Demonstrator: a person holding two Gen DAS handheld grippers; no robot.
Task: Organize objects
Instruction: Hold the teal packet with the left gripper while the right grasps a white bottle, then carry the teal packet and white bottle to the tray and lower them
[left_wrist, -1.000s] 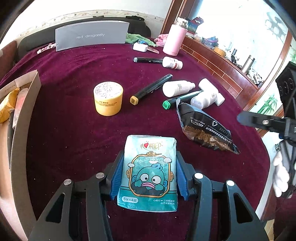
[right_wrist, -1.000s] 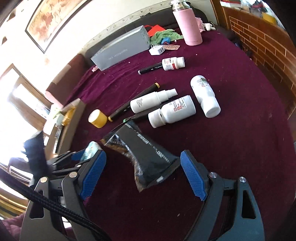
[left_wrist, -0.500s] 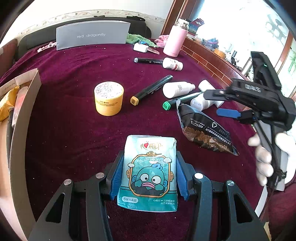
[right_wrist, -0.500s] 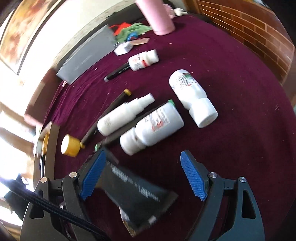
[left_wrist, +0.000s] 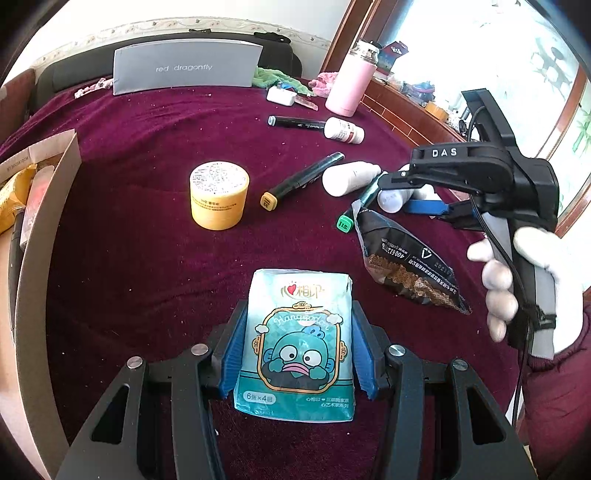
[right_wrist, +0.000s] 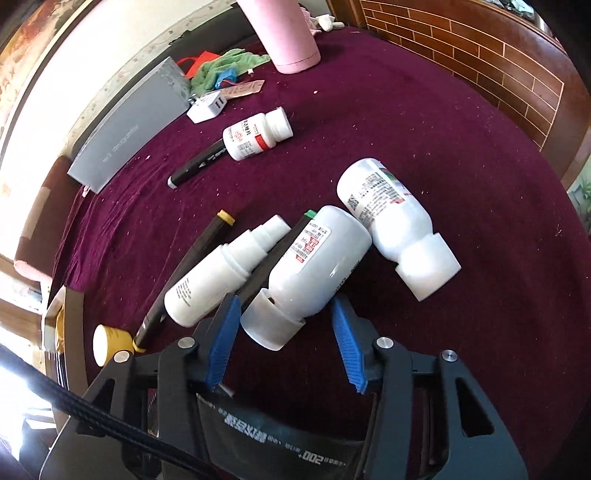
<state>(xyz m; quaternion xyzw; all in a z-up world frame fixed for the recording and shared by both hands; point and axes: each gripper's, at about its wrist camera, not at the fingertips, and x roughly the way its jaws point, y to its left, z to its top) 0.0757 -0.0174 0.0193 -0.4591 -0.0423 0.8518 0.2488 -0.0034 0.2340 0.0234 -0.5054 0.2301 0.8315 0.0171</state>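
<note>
Closing right hand-held gripper: it had swung off the black pouch and come down over the white bottle; its jaws had just been closing, with the bottle's cap end between them.
Grip: a gap showed beside the right pad, so the bottle was straddled but not yet clamped.
Meaning: the bottle looked to be the next pick; only the final squeeze was missing.
Bottle place: on its side near the right edge of the worktop, leaning on the green-capped marker.
Bottle axis: diagonal, with the cap toward the near edge and the base toward the far right.
Left hand-held gripper: clamped on the tissue pack near the near edge.
</note>
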